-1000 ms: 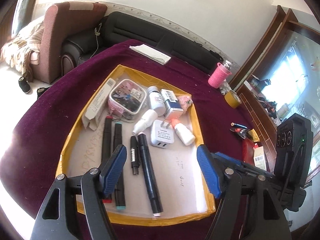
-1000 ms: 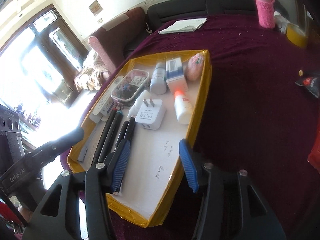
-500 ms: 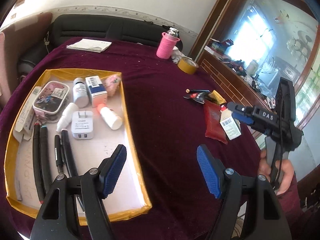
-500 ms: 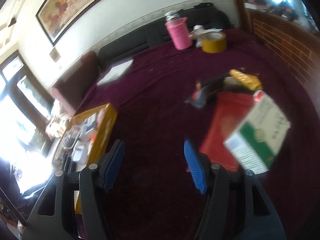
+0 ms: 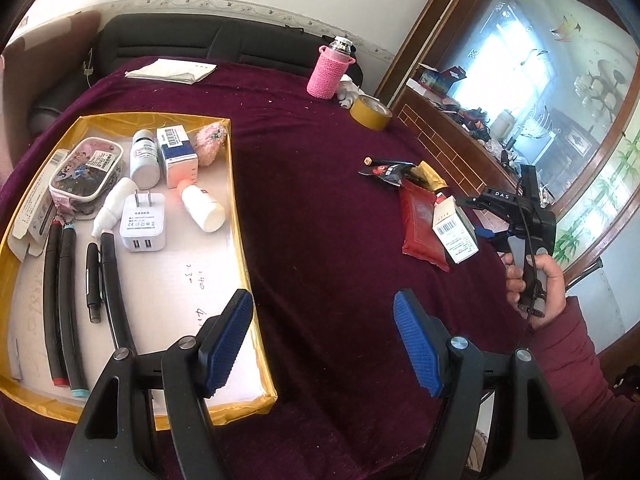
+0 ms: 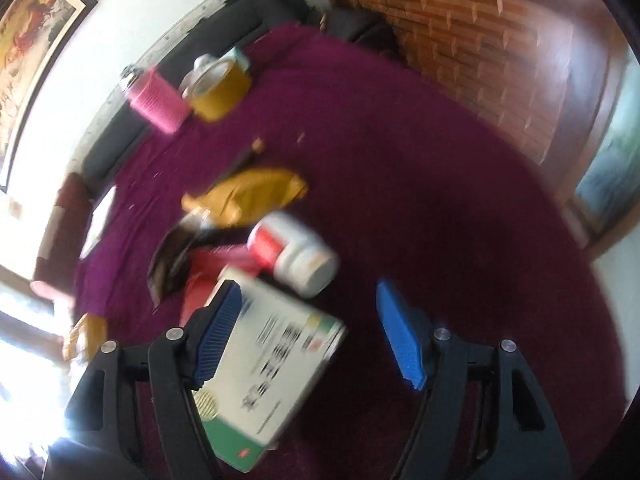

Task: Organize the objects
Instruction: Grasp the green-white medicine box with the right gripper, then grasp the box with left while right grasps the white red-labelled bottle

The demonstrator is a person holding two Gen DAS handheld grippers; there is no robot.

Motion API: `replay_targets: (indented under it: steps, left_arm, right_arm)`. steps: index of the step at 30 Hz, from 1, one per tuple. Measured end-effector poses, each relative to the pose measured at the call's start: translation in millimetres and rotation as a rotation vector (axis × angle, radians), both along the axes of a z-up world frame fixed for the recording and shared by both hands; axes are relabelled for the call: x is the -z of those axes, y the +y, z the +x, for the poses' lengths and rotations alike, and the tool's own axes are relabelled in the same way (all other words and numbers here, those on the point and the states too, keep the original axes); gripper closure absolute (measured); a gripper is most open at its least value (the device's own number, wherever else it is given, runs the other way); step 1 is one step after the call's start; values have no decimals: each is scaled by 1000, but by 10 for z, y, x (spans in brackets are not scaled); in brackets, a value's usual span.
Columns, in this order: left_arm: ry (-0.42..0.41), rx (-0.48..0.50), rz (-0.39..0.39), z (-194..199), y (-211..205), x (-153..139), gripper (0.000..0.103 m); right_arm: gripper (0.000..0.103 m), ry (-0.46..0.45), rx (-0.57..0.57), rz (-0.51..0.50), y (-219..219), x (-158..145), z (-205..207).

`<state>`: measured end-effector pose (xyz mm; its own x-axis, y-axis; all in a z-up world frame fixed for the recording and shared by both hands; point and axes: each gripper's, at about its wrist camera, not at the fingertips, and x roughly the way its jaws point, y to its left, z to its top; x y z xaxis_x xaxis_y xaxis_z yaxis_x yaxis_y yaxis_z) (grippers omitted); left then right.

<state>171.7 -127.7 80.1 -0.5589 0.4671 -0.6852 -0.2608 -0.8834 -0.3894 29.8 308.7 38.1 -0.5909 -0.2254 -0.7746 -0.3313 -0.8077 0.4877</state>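
Observation:
A yellow-rimmed tray (image 5: pixel 239 184) on the maroon table holds markers, a white charger (image 5: pixel 142 222), bottles and boxes. To its right lies a pile: a white and green medicine box (image 5: pixel 456 234), a red pouch (image 5: pixel 420 224), a yellow packet (image 5: pixel 430 174). My left gripper (image 5: pixel 324 338) is open over the tray's right edge. My right gripper (image 6: pixel 310 334) is open just above the medicine box (image 6: pixel 272 364), with a white pill bottle (image 6: pixel 298 256) and the yellow packet (image 6: pixel 248 196) beyond; this view is blurred. The right gripper (image 5: pixel 486 232) also shows in the left wrist view.
A pink-sleeved flask (image 5: pixel 330 74) and a yellow tape roll (image 5: pixel 370 112) stand at the table's far side. A folded white paper (image 5: pixel 170 72) lies at the back. A black sofa (image 5: pixel 180 44) sits behind; a wooden cabinet (image 5: pixel 444 132) stands to the right.
Both grippers swung right from over the tray. The right gripper has come down close over the medicine box and pill bottle. Both stay open.

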Motion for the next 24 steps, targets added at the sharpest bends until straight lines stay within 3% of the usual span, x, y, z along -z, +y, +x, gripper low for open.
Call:
replay_targets:
  steps: [2, 7, 10, 16, 21, 24]
  left_arm:
    - [-11, -6, 11, -19, -8, 21, 36]
    - [-25, 3, 25, -13, 13, 49, 36]
    - [-23, -1, 18, 12, -10, 35, 36]
    - [-22, 29, 23, 0, 22, 53, 36]
    - [-58, 49, 50, -46, 87, 152, 36]
    - [-75, 53, 47, -60, 134, 198, 36]
  right_arm:
    - [31, 34, -70, -70, -252, -52, 46]
    - [31, 101, -402, -214, -1176, -183, 19]
    - [31, 168, -497, -139, -1502, -331, 110]
    - [31, 210, -385, 2, -1223, -535, 244]
    - [31, 128, -173, 225, -554, -552, 252]
    - [31, 54, -155, 350, -318, -479, 69]
